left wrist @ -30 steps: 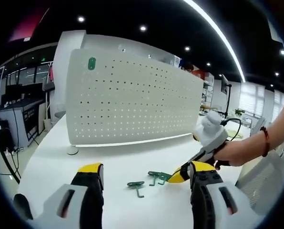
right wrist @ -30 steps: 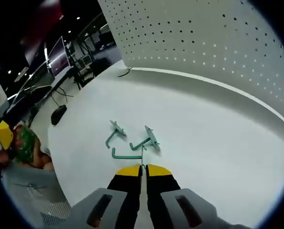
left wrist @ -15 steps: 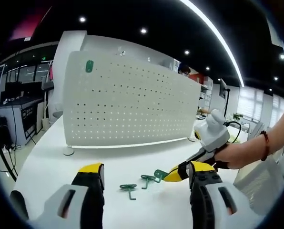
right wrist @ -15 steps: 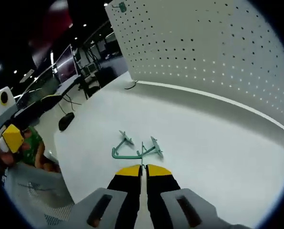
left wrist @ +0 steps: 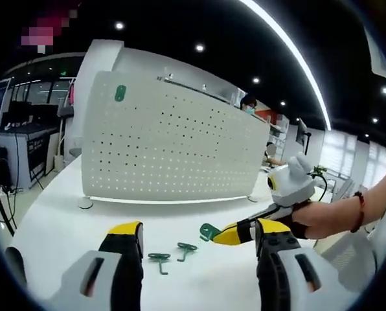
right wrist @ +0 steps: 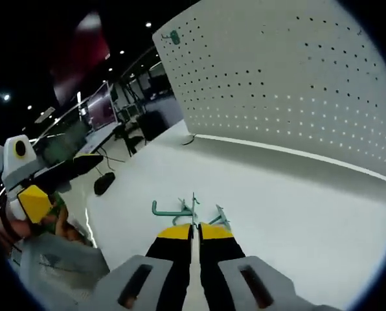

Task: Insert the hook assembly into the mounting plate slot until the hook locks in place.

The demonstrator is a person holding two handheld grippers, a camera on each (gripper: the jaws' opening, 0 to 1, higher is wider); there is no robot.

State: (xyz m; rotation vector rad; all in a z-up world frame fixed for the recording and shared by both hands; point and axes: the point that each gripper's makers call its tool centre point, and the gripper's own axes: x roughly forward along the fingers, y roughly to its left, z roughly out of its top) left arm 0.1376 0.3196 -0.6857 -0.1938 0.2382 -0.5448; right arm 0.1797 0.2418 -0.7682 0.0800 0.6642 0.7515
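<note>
I am clamping one green metal hook (right wrist: 173, 208) in my right gripper (right wrist: 193, 228), jaws pinched shut on it, holding it clear of the white table (right wrist: 296, 220). White perforated pegboard (right wrist: 290, 84) is standing at twelve o'clock, awaiting insertion. Left gripper (left wrist: 196, 233) is hanging unclenched, empty; two spare green hooks (left wrist: 172, 253) are lying between its jaws' line.

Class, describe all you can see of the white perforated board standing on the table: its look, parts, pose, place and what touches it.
The pegboard is a wide white panel, seemingly painted metal, pierced by regular rows of small holes. It stands upright on the white table, raised slightly on small feet, one round foot showing at its lower corner. A green hook already hangs near its top corner. In the right gripper view the board looms close. Neither gripper touches it.
</note>
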